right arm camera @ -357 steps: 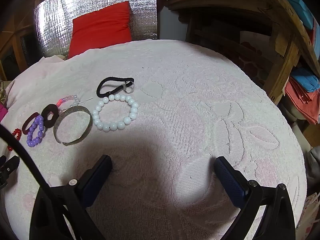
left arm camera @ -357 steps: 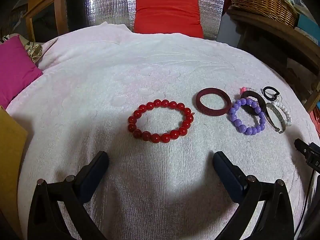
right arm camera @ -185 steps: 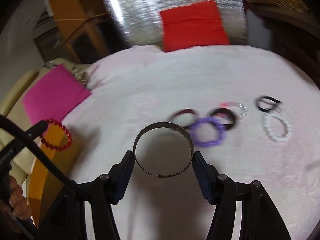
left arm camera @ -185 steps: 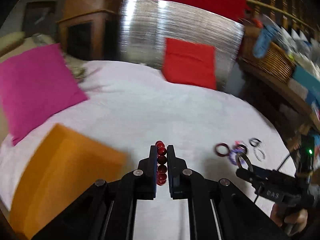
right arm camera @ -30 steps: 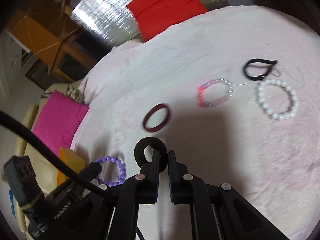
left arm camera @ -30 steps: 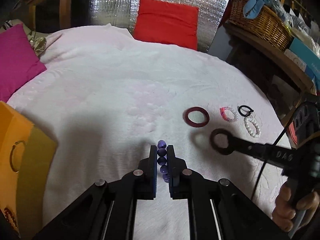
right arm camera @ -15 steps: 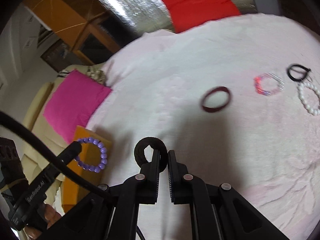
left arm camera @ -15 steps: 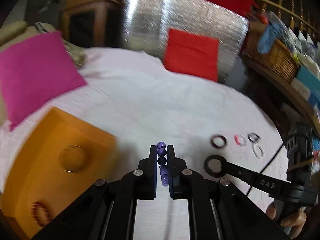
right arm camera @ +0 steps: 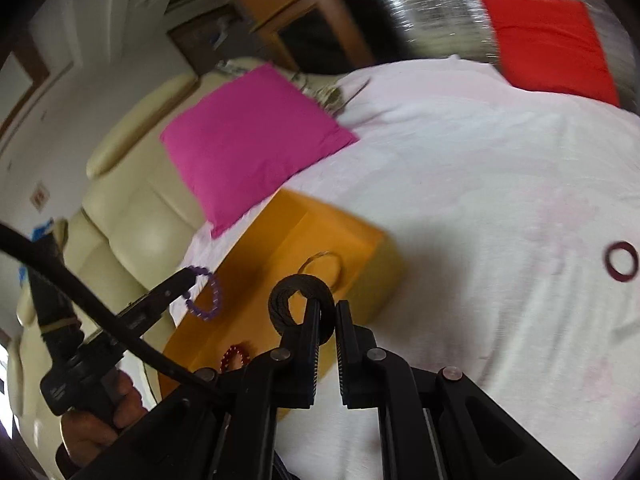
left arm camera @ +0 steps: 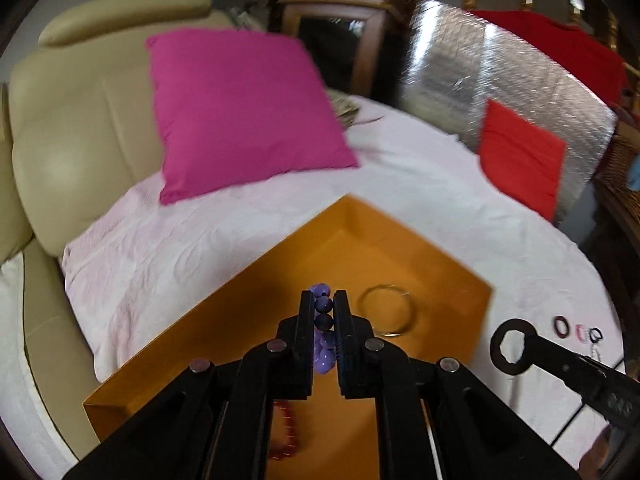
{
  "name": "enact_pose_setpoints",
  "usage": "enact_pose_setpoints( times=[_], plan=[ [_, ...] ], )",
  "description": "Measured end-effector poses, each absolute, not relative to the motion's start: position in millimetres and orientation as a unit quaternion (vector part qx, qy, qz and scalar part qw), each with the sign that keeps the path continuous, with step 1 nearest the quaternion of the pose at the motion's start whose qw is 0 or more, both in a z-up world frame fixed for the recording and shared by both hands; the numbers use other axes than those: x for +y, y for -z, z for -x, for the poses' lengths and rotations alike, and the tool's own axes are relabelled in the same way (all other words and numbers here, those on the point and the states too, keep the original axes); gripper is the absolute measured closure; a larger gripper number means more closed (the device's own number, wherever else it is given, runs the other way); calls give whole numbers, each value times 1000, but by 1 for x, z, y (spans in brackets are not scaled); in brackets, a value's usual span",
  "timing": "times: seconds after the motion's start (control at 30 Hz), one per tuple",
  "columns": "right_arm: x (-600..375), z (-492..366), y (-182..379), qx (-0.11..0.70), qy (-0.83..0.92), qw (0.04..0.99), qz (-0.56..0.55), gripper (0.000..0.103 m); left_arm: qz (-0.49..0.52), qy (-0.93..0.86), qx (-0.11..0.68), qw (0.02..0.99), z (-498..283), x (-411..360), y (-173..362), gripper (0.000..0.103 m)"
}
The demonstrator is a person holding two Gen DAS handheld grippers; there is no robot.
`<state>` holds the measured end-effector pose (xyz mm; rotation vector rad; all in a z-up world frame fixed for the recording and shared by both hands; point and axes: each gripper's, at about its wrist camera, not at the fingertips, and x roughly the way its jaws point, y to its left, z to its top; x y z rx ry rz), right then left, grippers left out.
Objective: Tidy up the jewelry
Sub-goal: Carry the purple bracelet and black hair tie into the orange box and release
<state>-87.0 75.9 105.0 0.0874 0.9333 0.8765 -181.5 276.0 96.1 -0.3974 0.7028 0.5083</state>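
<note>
My left gripper (left arm camera: 323, 308) is shut on a purple bead bracelet (left arm camera: 322, 332) and holds it above the open orange box (left arm camera: 436, 256). The bracelet also shows hanging from it in the right wrist view (right arm camera: 208, 294). In the box lie a silver bangle (left arm camera: 386, 314) and a red bead bracelet (left arm camera: 285, 436). My right gripper (right arm camera: 327, 312) is shut on a black ring bracelet (right arm camera: 294, 292), near the box's (right arm camera: 352, 240) right side; it shows in the left wrist view (left arm camera: 514, 346) too.
The box sits on a pale pink quilt (left arm camera: 180, 236). A dark red bangle (right arm camera: 621, 261) lies on it to the right; small pieces (left arm camera: 580, 330) lie far right. A magenta cushion (left arm camera: 236, 112), a cream armchair (left arm camera: 60, 132) and a red cushion (left arm camera: 520, 156) surround it.
Both grippers have swung left, carrying their bracelets. The left one now hangs over the orange box; the right one has come up beside the box.
</note>
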Motion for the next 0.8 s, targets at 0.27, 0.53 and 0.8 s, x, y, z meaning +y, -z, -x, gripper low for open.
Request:
enact_pose_setpoints(
  times=[0.27,0.53,0.8],
  plan=[
    [150,106,-93,425,-415,799,95,94,235,-244,395,854,171,299,-58,94],
    [172,105,-69,439,-399,791,149,93,232,-246,421,841,169,303,-49,93],
    [143,95,-93,427,-413,801,75,82,183,-281,401,853,168,292,-62,66]
  ],
)
